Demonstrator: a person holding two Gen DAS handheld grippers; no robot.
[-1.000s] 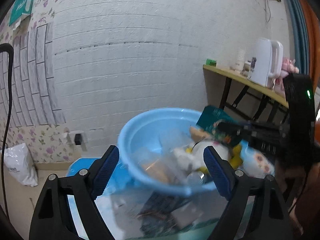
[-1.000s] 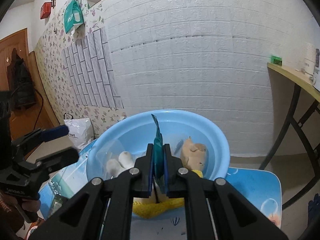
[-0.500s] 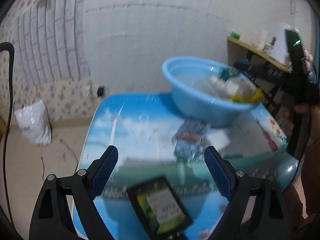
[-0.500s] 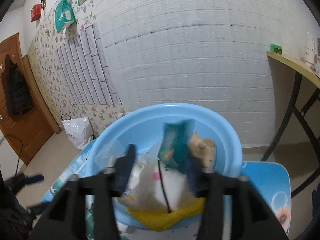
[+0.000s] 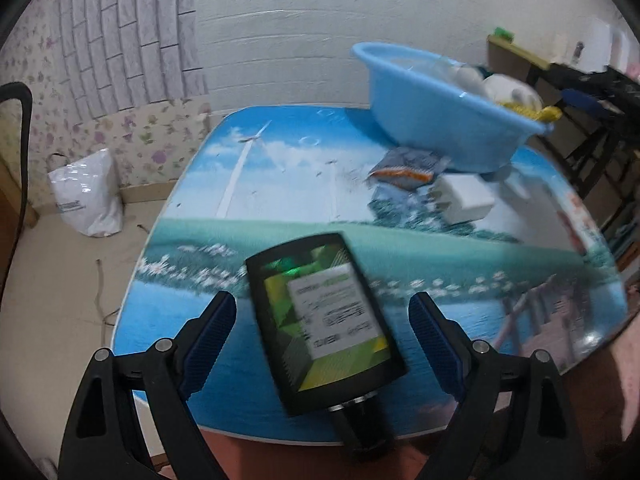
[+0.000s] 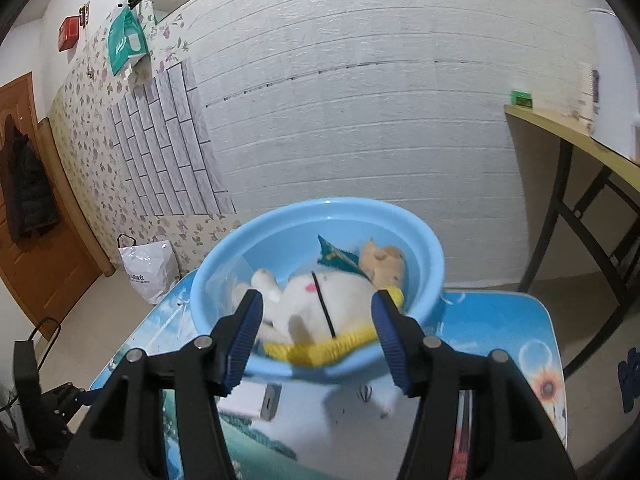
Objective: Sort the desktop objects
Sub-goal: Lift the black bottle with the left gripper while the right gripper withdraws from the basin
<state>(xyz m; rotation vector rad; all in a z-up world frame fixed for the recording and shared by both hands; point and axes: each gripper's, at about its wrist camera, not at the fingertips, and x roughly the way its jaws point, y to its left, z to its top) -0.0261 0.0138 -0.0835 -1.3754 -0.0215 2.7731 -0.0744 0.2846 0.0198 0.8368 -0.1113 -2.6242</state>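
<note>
Left gripper (image 5: pixel 322 322) spread wide, hovering over a black-and-green labelled packet (image 5: pixel 322 322) lying flat near the table's (image 5: pixel 280 184) front edge, touching neither pad. Right gripper (image 6: pixel 318 334) also spread, empty, facing the blue basin (image 6: pixel 424 248). Inside it: a white plush toy (image 6: pixel 320 300), a tan plush (image 6: pixel 382 262), a teal packet (image 6: pixel 334 254). A white box (image 5: pixel 464 200) and a snack packet (image 5: pixel 406 166) lie beside the basin.

White brick-pattern wall (image 6: pixel 360 92); floral wallpaper (image 6: pixel 92 128) at left. Wooden door (image 6: pixel 36 216). Beige tile floor (image 5: pixel 52 280). Yellow-topped side table (image 6: pixel 576 136), black legs, at right.
</note>
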